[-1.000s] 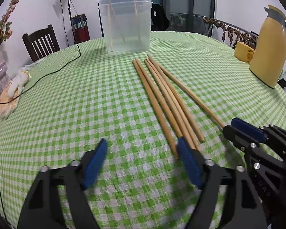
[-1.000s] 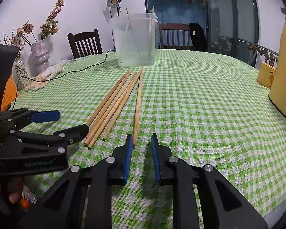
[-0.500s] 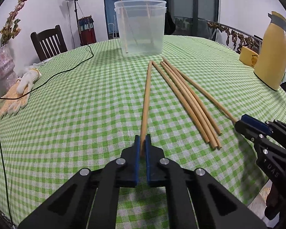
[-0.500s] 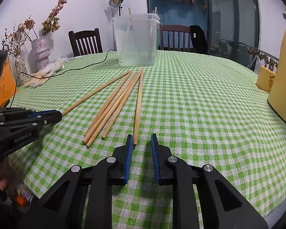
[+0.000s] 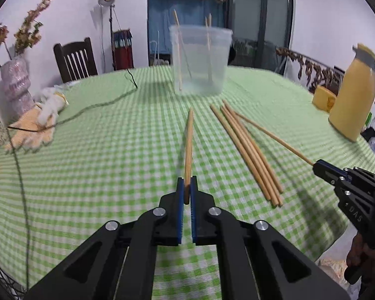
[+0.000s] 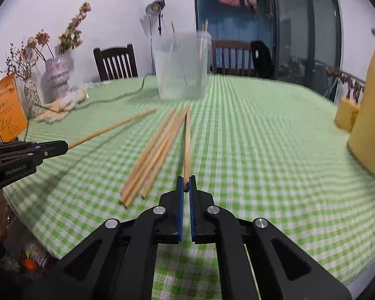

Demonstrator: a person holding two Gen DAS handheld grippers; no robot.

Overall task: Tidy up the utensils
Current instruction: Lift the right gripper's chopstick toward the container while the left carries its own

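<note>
Gripping one chopstick each, both grippers have begun the pick-up step of sorting the chopsticks into the clear plastic tub (image 5: 200,60) at the far side of the bench (image 5: 100,170). The left gripper (image 5: 186,187) has its blue fingers (image 5: 179,200) closed tight on the near end of a wooden chopstick (image 5: 189,140), which juts forward toward the tub. The right gripper (image 6: 186,186) has just finished closing, and its fingers (image 6: 180,200) now pinch the near end of another chopstick (image 6: 187,145) that lies beside the loose bundle of chopsticks (image 6: 152,157) on the green checked cloth. Two or three sticks already stand in the tub.

The next move probably calls for lifting each stick clear of the cloth, carrying it over the tub's rim, tipping it toward upright and only then letting go. Because each is held at its very end, it may swing or slip in the grip.

From the left wrist, the right gripper (image 5: 320,166) appears at the right edge with its stick (image 5: 275,137) angling away from the bundle (image 5: 247,150), along with the whole yellow jug (image 5: 352,100). From the right wrist, the left gripper (image 6: 62,147) shows at the left with its chopstick (image 6: 112,127) casting a shadow on the cloth, so that one is likely already off the bench. An orange booklet (image 6: 8,110) shows only there.
</note>
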